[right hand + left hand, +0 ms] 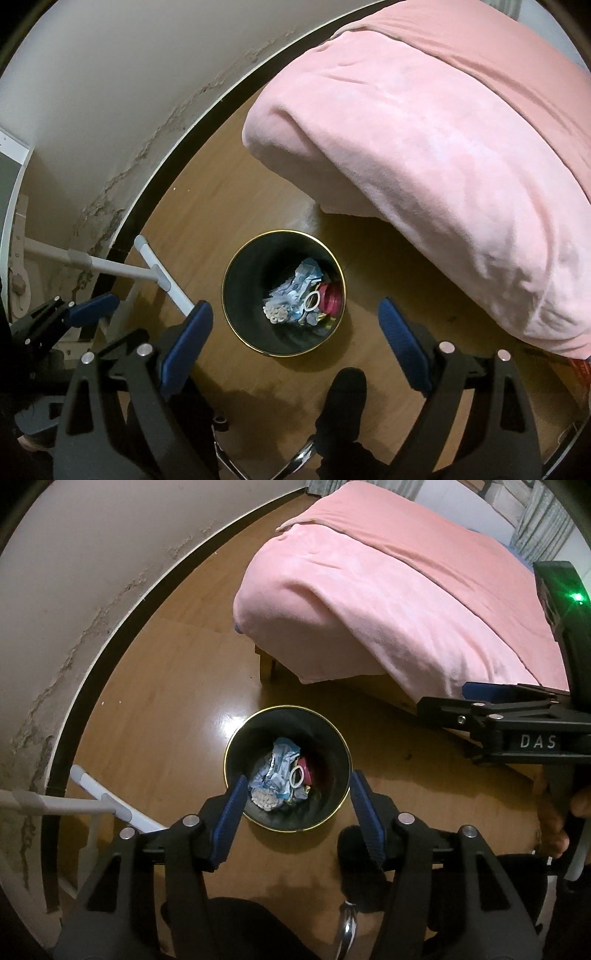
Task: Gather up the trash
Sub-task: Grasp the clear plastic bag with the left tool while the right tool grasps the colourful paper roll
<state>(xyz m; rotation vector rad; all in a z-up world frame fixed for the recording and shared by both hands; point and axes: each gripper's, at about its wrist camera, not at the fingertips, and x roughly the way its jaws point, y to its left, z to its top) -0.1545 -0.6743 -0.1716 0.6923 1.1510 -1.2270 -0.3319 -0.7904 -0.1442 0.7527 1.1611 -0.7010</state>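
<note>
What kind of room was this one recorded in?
Most likely a bedroom: a bed under a pink blanket, wooden floor, and a small black waste bin holding trash.

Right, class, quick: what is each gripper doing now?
Left gripper: open, holding nothing, above the bin.
Right gripper: open, holding nothing.

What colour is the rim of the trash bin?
Gold, on a black bin; the rim shows best in the right wrist view.
</note>
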